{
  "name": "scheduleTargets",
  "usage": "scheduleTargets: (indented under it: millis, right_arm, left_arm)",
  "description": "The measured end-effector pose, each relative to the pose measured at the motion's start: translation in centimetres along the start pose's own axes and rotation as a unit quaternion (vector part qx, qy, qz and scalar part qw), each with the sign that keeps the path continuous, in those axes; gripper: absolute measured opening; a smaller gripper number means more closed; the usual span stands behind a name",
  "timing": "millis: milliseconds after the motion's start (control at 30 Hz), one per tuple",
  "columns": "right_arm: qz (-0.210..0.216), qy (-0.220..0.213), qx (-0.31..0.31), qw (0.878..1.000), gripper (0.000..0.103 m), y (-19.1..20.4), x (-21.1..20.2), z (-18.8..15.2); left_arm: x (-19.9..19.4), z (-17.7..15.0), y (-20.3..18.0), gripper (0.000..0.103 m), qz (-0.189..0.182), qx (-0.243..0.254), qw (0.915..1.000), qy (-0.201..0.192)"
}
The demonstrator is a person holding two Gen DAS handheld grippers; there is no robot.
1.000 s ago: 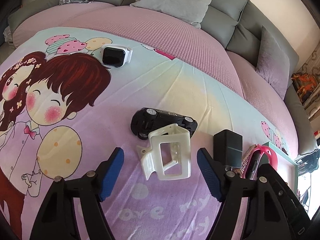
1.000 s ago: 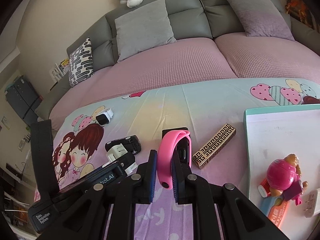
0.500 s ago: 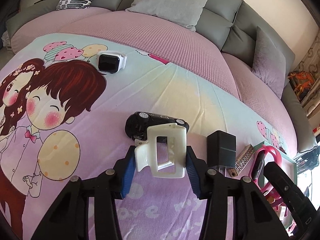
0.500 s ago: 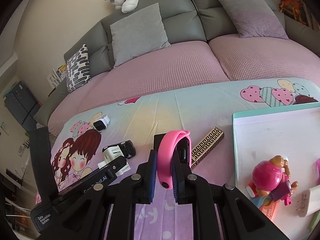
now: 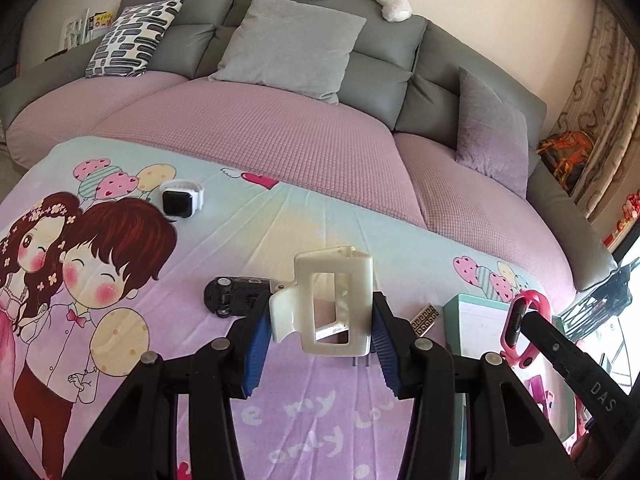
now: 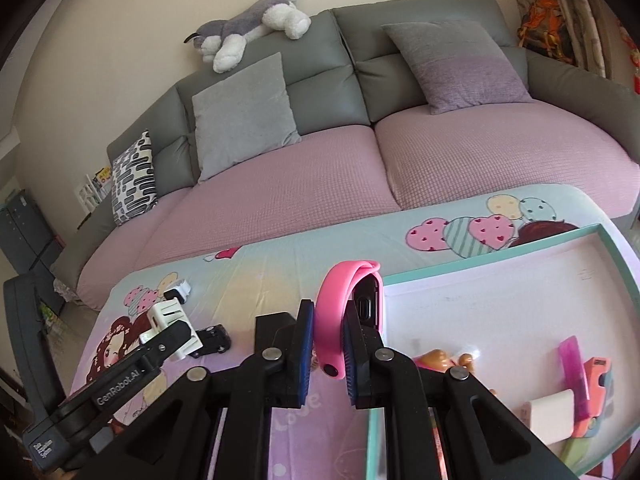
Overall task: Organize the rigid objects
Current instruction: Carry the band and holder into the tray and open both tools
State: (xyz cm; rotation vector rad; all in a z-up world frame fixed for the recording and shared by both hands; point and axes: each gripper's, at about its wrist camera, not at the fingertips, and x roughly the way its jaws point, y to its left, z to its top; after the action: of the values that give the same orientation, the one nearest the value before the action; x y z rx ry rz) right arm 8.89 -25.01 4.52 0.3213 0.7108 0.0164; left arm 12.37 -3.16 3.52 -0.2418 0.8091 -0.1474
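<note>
Left gripper (image 5: pixel 320 334) clamped on a cream plastic clip (image 5: pixel 330 300), lifted clear of the cartoon bedsheet (image 5: pixel 280 224). Right gripper (image 6: pixel 329 354) squeezed tight on a pink wristband (image 6: pixel 334 312), poised over the near corner of the teal-rimmed tray (image 6: pixel 460 266). Behind the clip, a black toy car (image 5: pixel 230 295) on the sheet; farther back, a white smartwatch (image 5: pixel 182 200). In the tray, a pink comb (image 6: pixel 574 376) and a white block (image 6: pixel 550 414).

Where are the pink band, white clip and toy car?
pink band (image 6: pixel 335 312), right wrist view, outer strap.
white clip (image 5: pixel 360 280), left wrist view, right side of frame.
toy car (image 5: pixel 234 294), left wrist view, underside.
</note>
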Motion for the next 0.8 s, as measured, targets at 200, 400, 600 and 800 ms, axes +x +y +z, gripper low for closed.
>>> scheduleTargets:
  millis: [200, 400, 600, 800]
  right_arm:
    - [-0.048, 0.007, 0.027, 0.998, 0.015, -3.8, -0.5, 0.4]
    - [-0.089, 0.008, 0.055, 0.994, 0.015, -7.6, -1.5, 0.4]
    - [-0.146, 0.002, 0.086, 0.986, 0.015, -11.4, -2.7, 0.5]
    - [-0.169, 0.003, 0.106, 0.980, 0.015, -13.9, -3.1, 0.3]
  left_arm:
    - [0.2, -0.5, -4.4, 0.049, -0.028, 0.047, 0.9985, 0.007]
    - [0.7, -1.6, -9.4, 0.049, -0.044, 0.111, 0.9925, 0.026]
    - [1.7, -2.5, -14.0, 0.049, -0.078, 0.156, 0.9837, 0.044]
    - [2.7, -3.4, -17.9, 0.049, -0.097, 0.197, 0.9740, 0.057]
